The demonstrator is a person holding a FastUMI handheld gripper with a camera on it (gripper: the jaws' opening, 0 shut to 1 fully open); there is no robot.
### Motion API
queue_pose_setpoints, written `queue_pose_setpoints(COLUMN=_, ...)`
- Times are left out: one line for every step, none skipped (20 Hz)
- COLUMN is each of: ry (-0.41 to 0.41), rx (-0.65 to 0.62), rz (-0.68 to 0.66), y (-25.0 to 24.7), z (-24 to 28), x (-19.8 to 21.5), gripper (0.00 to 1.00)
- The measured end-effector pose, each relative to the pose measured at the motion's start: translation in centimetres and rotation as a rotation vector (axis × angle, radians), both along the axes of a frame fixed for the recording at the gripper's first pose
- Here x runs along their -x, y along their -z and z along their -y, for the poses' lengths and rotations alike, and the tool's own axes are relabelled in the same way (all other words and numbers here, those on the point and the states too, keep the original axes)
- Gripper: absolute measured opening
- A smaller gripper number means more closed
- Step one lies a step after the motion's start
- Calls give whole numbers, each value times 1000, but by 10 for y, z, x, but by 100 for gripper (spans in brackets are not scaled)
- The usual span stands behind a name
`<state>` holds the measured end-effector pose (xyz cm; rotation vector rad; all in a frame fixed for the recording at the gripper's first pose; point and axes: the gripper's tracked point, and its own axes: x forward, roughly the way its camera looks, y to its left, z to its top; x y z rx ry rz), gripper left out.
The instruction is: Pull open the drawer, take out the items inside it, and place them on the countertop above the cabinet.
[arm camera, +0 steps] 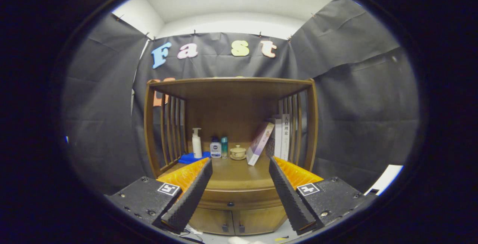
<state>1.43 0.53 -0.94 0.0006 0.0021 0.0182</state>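
A wooden cabinet stands ahead of me with its countertop (235,175) at finger height. Under the countertop runs a shut drawer (239,202) with a small dark knob (230,203), seen between my fingers. My gripper (239,165) is open, with nothing between its black ribbed fingers (192,193); it hangs some way in front of the cabinet, apart from it. The drawer's contents are hidden.
On the countertop stand a white pump bottle (196,143), a small white jar (215,149), a teal bottle (224,147), a lidded ceramic cup (238,152), a blue cloth (191,158) and leaning books (261,142). Slatted sides and a top shelf (231,83) enclose it. Two lower doors (233,219) sit below.
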Motion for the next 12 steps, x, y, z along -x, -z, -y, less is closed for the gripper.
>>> queue_pose_setpoints(ry=-4, rx=-4, rz=-2, y=4, z=-1, x=-3, gripper=99)
queue_pose_setpoints(ry=-2, rx=-4, rz=-5, y=11, z=1, x=-7, gripper=99)
queue_pose_setpoints(ry=0, rx=-2, rz=-7, y=16, z=2, x=-11, gripper=99)
queue_pose_setpoints(ry=-2, rx=0, rz=-9, y=24, z=1, x=-14, gripper=99)
queue_pose_setpoints(ry=-6, rx=1, rz=-11, y=30, z=1, x=-18, gripper=99)
queue_pose_setpoints(ry=-11, rx=2, rz=-12, y=38, z=0, x=-22, gripper=99)
queue_pose_setpoints(ry=-14, rx=2, rz=-21, y=47, z=-1, x=-27, gripper=99)
queue_pose_setpoints(ry=-21, rx=2, rz=-30, y=58, z=-2, x=-33, gripper=99)
queue_pose_setpoints(ry=-30, rx=0, rz=-38, y=67, z=-3, x=-37, gripper=99)
queue_pose_setpoints(ry=-44, rx=-2, rz=-45, y=79, z=-5, x=-43, gripper=99)
queue_pose_setpoints(ry=-49, rx=-4, rz=-51, y=90, z=-5, x=-48, gripper=99)
queue_pose_setpoints(ry=-40, rx=-2, rz=-65, y=104, z=-4, x=-55, gripper=99)
